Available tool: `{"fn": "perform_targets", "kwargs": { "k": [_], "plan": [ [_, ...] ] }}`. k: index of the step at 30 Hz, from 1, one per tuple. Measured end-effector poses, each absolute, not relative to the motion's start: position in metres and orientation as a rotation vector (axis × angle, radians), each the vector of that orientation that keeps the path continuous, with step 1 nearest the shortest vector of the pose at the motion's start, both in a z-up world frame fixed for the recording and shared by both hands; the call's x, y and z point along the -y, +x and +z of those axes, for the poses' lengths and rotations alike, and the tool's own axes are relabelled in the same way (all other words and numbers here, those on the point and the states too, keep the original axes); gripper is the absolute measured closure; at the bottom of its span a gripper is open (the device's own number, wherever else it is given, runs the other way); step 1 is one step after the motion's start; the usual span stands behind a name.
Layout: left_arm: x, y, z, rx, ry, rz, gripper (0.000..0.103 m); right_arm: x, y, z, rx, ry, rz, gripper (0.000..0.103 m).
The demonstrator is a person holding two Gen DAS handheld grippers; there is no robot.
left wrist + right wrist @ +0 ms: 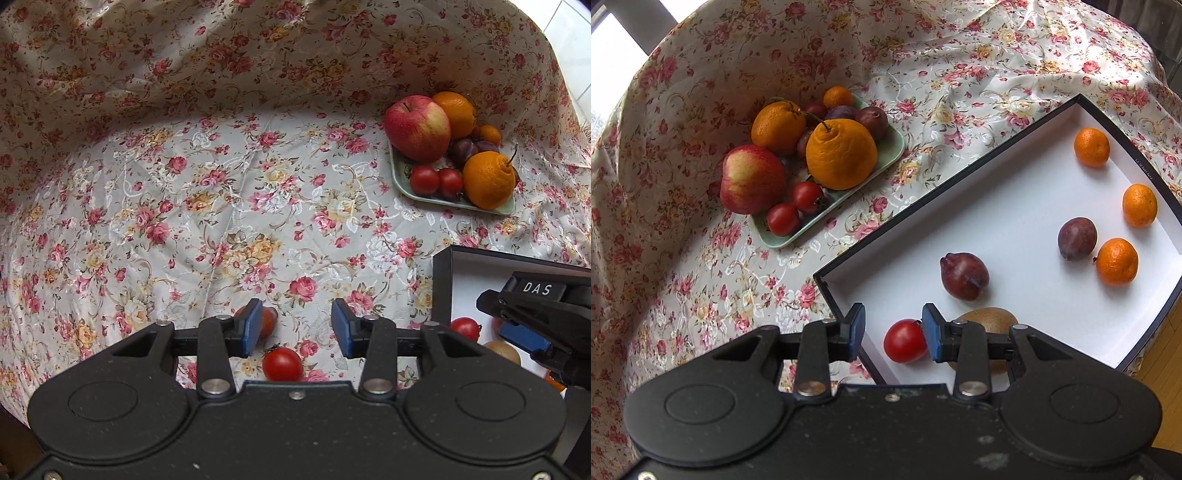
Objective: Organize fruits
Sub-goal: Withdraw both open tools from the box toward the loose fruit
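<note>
Seven fruits are sitting in our box [964,206] already — we are leaving apple [752,180], oranges and more on the tray [886,158]. Both grippers' jaws are gaping empty — left gripper [296,328] over a loose tomato [282,364].

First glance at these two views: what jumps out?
The heaped green tray at the back of the floral cloth: a big apple, oranges, plums and tomatoes. Next, the white-lined box, sparsely dotted with three mandarins, two plums, a kiwi and a tomato. Both tongs are open, the left tongs above a loose cloth tomato.
</note>
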State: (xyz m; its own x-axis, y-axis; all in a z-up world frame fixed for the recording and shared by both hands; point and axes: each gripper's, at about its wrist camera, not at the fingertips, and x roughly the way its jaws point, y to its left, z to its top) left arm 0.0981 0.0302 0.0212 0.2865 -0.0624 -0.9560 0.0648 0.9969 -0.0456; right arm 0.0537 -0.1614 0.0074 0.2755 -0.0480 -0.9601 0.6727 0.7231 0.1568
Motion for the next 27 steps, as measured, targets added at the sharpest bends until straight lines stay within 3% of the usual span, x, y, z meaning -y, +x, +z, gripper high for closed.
{"fn": "perform_targets", "kwargs": {
  "k": [27],
  "plan": [
    [-0.127, 0.103, 0.009, -1.318, -0.051, 0.044, 0.052, 0.039, 0.08, -0.013, -1.316, 0.501, -0.322, 0.065]
  ]
}}
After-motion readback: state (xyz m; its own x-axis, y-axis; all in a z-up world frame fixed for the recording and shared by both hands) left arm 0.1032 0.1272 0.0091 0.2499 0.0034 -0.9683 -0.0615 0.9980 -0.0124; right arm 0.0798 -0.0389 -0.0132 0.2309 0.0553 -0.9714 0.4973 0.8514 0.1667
